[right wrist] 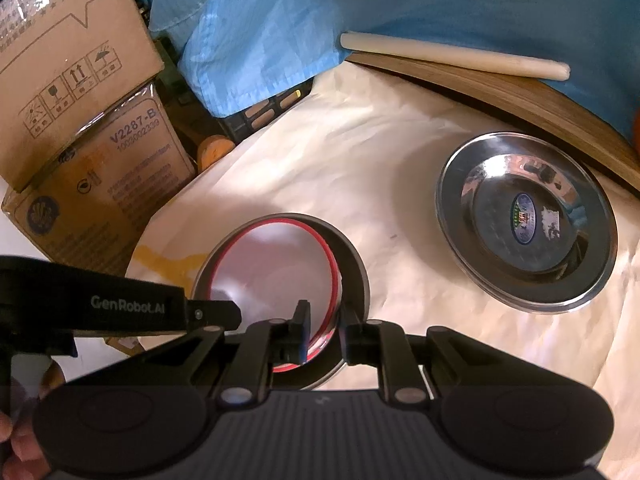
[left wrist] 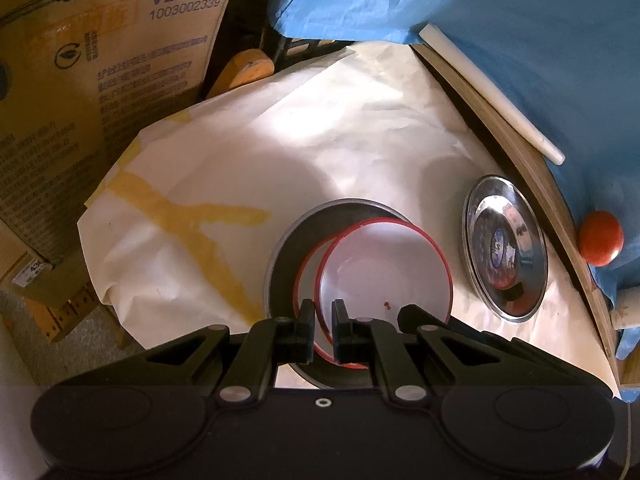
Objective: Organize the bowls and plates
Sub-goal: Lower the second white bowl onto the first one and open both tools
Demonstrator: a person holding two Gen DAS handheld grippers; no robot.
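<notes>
From my right wrist camera, my right gripper (right wrist: 323, 334) is clamped on the near rim of a red-rimmed white bowl (right wrist: 272, 268), which sits inside a grey metal bowl (right wrist: 354, 264) on cream paper (right wrist: 360, 152). My left gripper (right wrist: 208, 314) reaches in from the left to the bowl's edge. A shiny steel plate (right wrist: 524, 222) lies apart to the right, with cardboard boxes (right wrist: 76, 92) at the far left.

Cardboard box (left wrist: 100, 52): "V2287-B", "1003002339"; left gripper (right wrist: 224, 314) arm: "GenRobot.AI"; upper box (right wrist: 68, 60): handling symbols.
</notes>
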